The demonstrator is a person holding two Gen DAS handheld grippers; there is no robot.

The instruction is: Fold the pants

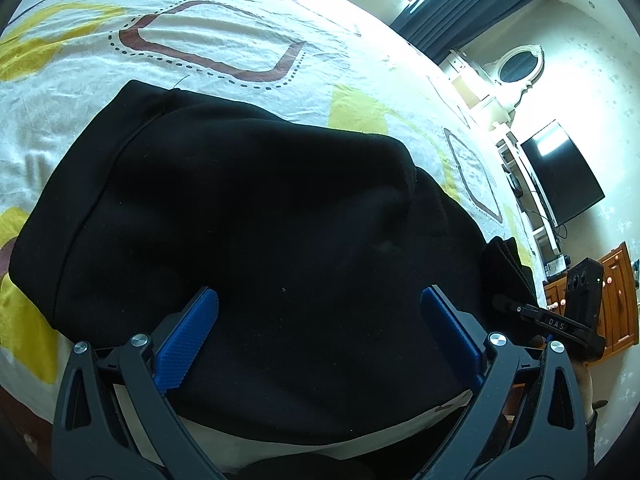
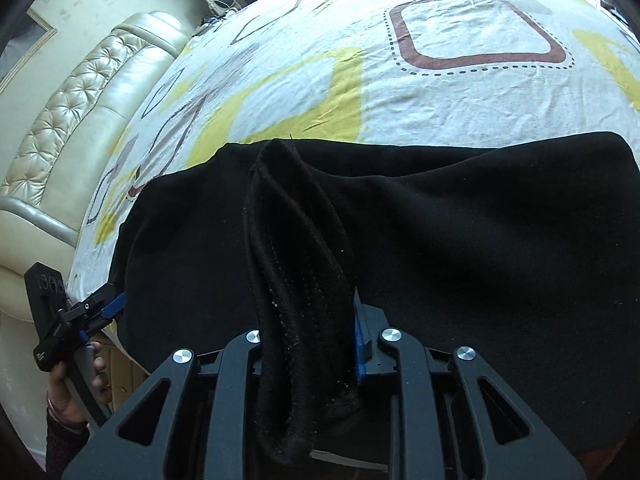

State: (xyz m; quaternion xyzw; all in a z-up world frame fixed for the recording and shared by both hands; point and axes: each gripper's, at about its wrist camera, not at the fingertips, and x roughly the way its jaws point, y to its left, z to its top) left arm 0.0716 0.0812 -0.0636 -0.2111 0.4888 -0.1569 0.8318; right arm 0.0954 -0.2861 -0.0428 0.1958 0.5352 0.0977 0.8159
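Observation:
Black pants (image 1: pixel 248 208) lie folded over on the patterned bed sheet (image 1: pixel 208 52). My left gripper (image 1: pixel 320 296) hovers over their near part, blue pads (image 1: pixel 192 332) wide apart and nothing between them. In the right wrist view a thick bunched edge of the pants (image 2: pixel 304 280) stands up between the fingers of my right gripper (image 2: pixel 308 312) and fills the gap. One blue pad (image 2: pixel 360 340) presses its side; the other is hidden by cloth. The right gripper (image 1: pixel 504 300) also shows at the pants' right end, and the left gripper (image 2: pixel 100 308) at their left end, held by a hand (image 2: pixel 72 388).
The sheet (image 2: pixel 460 100) stretches far beyond the pants. A padded cream headboard (image 2: pixel 60 120) bounds the bed on one side. Past the other side stand a dark screen (image 1: pixel 560 176), a white mirror unit (image 1: pixel 520 64) and a wooden cabinet (image 1: pixel 616 300).

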